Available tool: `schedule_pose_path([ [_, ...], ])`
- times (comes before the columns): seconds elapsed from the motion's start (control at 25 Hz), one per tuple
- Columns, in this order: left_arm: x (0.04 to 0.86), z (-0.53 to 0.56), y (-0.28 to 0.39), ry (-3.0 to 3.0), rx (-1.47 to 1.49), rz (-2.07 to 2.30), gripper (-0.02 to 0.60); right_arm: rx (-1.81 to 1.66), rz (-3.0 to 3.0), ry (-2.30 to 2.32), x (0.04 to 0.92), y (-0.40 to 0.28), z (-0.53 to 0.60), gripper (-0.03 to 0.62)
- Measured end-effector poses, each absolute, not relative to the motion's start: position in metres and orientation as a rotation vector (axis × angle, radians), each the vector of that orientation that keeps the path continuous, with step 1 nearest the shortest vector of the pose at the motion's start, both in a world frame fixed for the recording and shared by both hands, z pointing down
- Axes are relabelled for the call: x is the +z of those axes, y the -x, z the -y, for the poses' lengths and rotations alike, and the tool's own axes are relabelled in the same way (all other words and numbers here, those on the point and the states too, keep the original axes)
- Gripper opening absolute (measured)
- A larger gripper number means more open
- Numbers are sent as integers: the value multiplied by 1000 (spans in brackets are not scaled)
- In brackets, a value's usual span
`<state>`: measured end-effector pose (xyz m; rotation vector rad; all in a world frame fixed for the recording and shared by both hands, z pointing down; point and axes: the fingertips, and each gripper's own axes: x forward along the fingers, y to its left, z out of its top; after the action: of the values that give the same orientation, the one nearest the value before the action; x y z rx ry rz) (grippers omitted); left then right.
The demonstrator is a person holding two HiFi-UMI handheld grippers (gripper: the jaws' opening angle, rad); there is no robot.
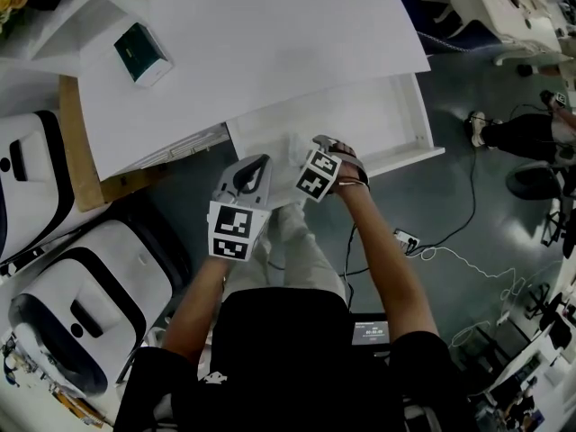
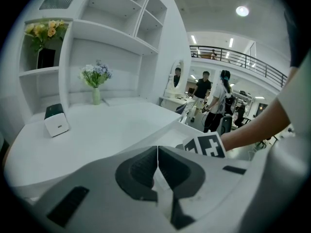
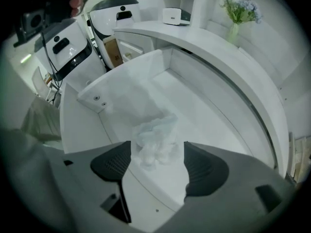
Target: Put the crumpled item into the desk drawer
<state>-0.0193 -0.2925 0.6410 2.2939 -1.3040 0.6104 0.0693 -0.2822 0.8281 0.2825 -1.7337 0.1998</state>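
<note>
Desk [image 1: 270, 52]: 1. Drawer [image 1: 400, 120], open: 1. Crumpled item [image 3: 156, 139] in it: 1. Grippers: 2, left gripper [image 2: 157, 152] and right gripper [image 3: 156, 155]. Box [image 1: 142, 54], far left on desk: 1. Flower bunches: 2, yellow bunch [image 2: 44, 29], pale bunch [image 2: 96, 74]. White machines on floor, left: 2, far machine [image 1: 31, 183], near machine [image 1: 85, 318]. Bystanders [image 2: 200, 89], far right: at least 2.

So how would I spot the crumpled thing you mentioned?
Look at the white desk and its pulled-out drawer. Inside it, under the open right gripper, sits a crumpled white wad: the only wrinkled, lumpy thing against the drawer's smooth flat panels.
</note>
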Motion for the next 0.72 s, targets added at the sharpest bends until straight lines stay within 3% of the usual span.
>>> schedule_pose_path([
  [0.24,633,291,17,-2316,615,1305,8,187,1725,-287,819,-74,278,315],
  [0.56,617,285,20,-2337,603,1318,8,166,1785,-416,782,-72,286,178],
  [0.72,602,282,20,-2366,595,1322,6,150,1798,-473,759,-74,286,149],
])
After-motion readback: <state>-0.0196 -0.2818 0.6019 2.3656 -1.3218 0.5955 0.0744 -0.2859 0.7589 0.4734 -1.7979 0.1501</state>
